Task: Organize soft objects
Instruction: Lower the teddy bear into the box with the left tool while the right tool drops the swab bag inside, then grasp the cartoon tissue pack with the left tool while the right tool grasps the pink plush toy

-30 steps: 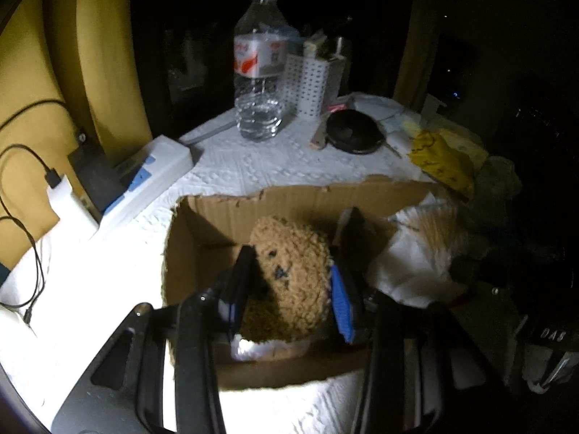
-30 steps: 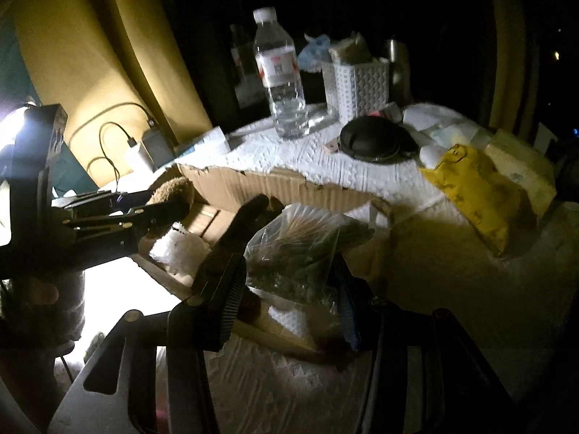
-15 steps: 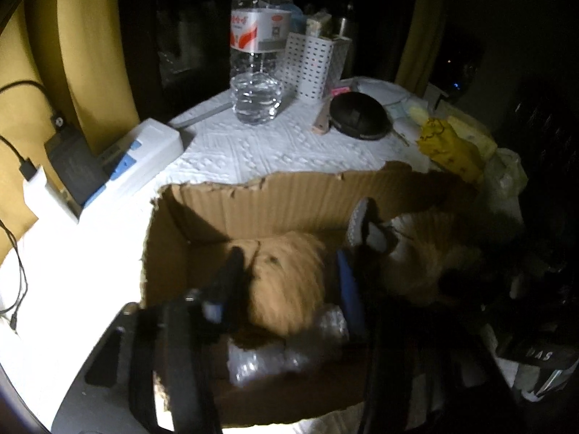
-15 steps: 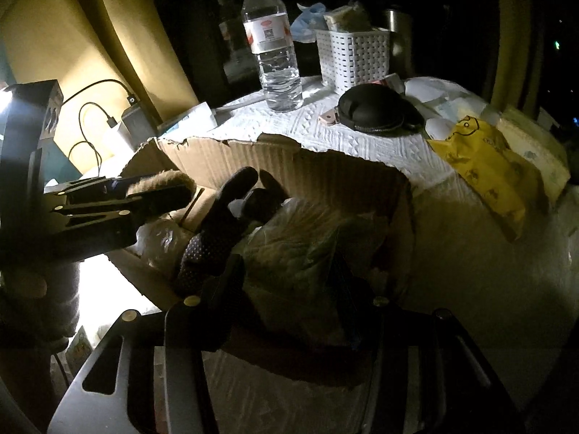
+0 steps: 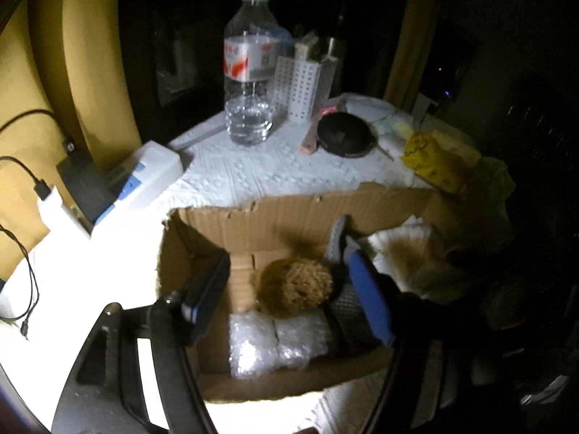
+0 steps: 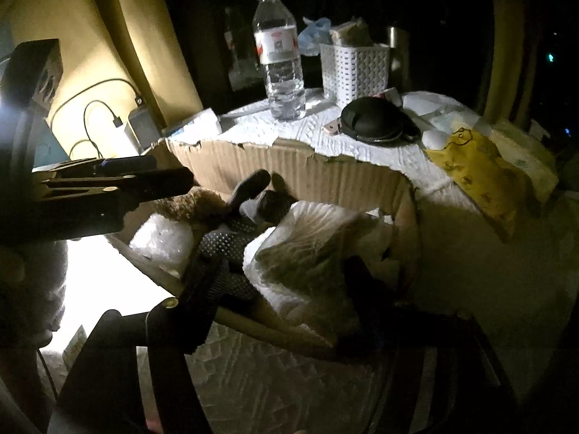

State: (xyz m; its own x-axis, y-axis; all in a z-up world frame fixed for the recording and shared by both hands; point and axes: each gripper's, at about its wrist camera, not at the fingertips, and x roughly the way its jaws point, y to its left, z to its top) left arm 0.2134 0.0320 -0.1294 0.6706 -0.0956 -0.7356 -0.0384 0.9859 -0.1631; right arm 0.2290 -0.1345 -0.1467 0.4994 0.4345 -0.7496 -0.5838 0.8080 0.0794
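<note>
Left gripper [image 5: 289, 300]: lower centre, fingers spread wide over the cardboard box [image 5: 289, 220], gripping nothing.
Brown plush toy [image 5: 295, 285]: lay free inside the box, above the bubble wrap [image 5: 275, 343].
Right gripper [image 6: 282, 285]: lower centre, clamped on a clear-bagged soft bundle [image 6: 307, 253] at the box's right side.
Water bottle [image 5: 249, 68]: upright on the surface, upper centre.

Right gripper [image 6: 286, 289] fingertips are lost in shadow around a plastic bag [image 6: 311, 249]; its grip is unreadable. Darkness swallows everything toward three o'clock.
</note>
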